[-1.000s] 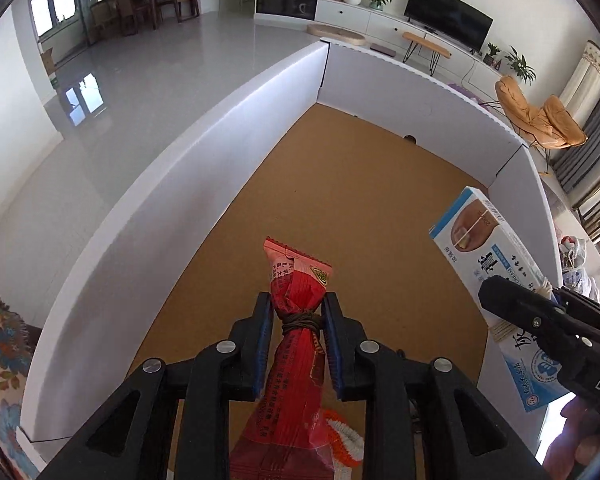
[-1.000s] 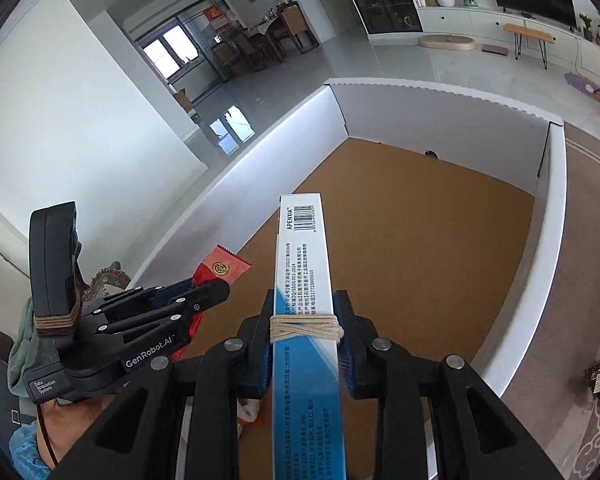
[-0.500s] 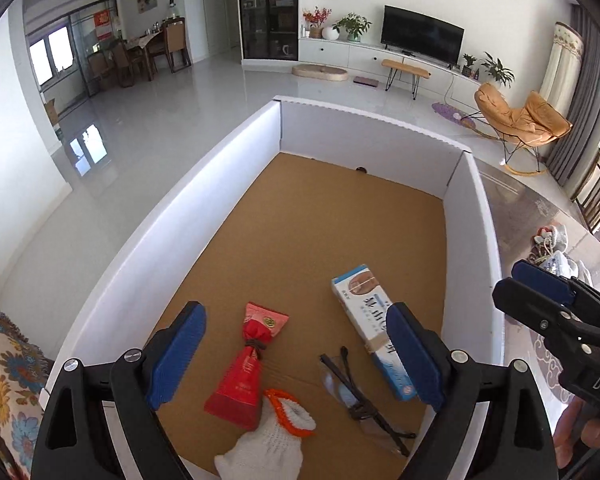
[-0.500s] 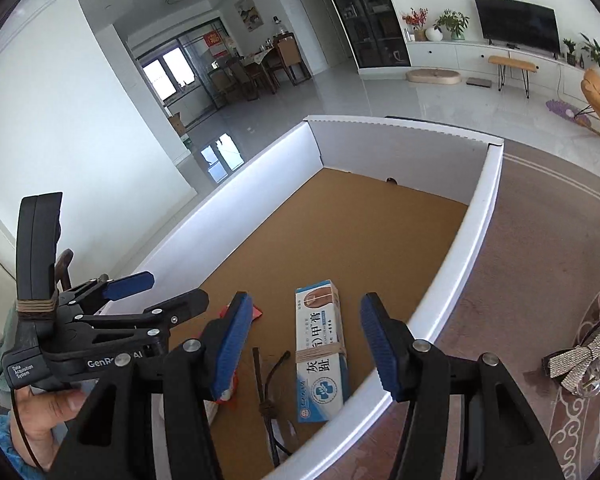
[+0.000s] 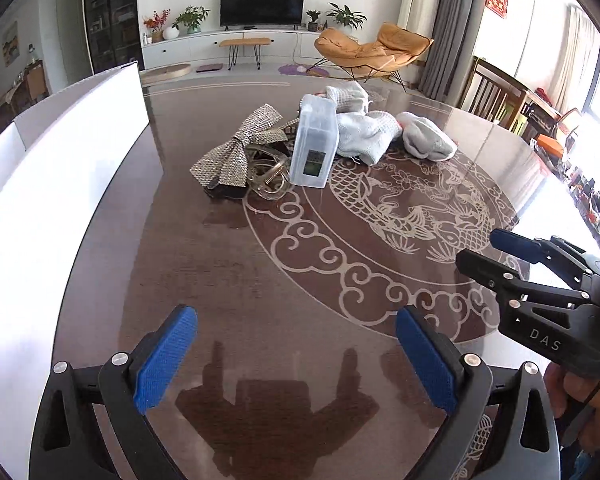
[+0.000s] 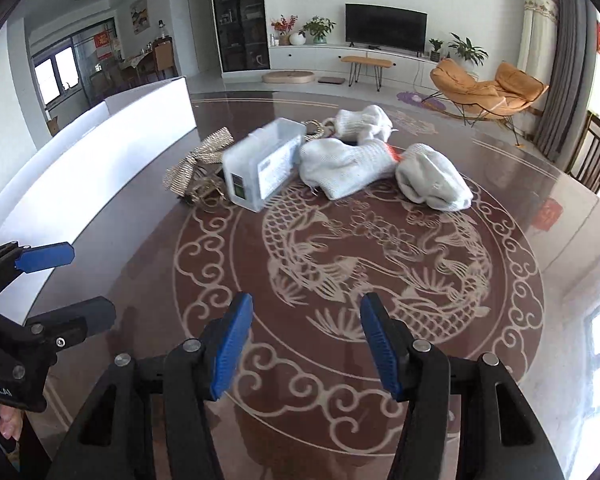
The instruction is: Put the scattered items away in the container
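Ahead, clear box (image 5: 314,142), well beyond opening, empty left claw (image 5: 296,354)

Ahead of you on the tabletop (image 5: 260,264) the plastic case (image 5: 314,142) stands in a cluster: the bow (image 5: 236,146) lies just left of it, the gloves (image 5: 384,128) to its right and behind. The container's wall (image 5: 60,168) runs along your left, apart from the cluster.

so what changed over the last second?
Both let go: red packet and blue-white carton dropped into the box. Left gripper, jaws opening, and right gripper, open, swung to the table, both empty. The pile, clear case and gloves, lies untouched.
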A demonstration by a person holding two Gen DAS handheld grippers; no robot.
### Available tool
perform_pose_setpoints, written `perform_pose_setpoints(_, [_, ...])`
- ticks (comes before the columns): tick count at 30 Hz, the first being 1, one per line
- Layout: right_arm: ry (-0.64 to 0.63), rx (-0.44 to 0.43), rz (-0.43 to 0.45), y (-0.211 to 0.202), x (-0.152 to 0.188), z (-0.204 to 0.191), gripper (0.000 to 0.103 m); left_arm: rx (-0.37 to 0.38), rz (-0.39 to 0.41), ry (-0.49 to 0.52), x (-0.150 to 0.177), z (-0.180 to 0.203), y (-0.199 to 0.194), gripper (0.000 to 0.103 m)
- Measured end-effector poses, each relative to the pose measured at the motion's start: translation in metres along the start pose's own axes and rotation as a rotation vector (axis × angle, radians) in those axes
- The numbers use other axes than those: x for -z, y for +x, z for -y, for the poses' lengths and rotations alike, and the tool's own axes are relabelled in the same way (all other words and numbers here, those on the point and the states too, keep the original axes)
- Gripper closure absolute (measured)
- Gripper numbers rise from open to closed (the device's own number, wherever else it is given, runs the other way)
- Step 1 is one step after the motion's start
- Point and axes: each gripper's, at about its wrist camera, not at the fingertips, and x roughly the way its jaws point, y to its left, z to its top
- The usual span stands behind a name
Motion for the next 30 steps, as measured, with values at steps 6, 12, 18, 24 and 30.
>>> perform_pose_setpoints(6, [0.133, 0.059, 0.011, 0.000, 0.024, 0.057, 0.045, -0.020, 0.003, -0.016, -0.002, 0.013, 0.028, 0.002])
perform_pose_setpoints(12, [0.106, 0.122, -0.040, 0.006, 0.017, 0.041, 0.040, -0.063, -0.023, 0.021, -0.001, 0.022, 0.036, 0.000])
perform_pose_setpoints(18, [0.116, 0.115, -0.038, 0.008, 0.017, 0.042, 0.039, -0.065, -0.022, 0.018, -0.002, 0.022, 0.036, 0.000])
perform_pose_setpoints(24, [0.116, 0.115, -0.038, 0.008, 0.017, 0.043, 0.039, -0.065, -0.022, 0.018, -0.001, 0.022, 0.036, 0.000])
perform_pose_setpoints(30, [0.116, 0.115, -0.038, 0.008, 0.017, 0.043, 0.039, -0.066, -0.022, 0.018, -0.001, 0.022, 0.036, 0.000])
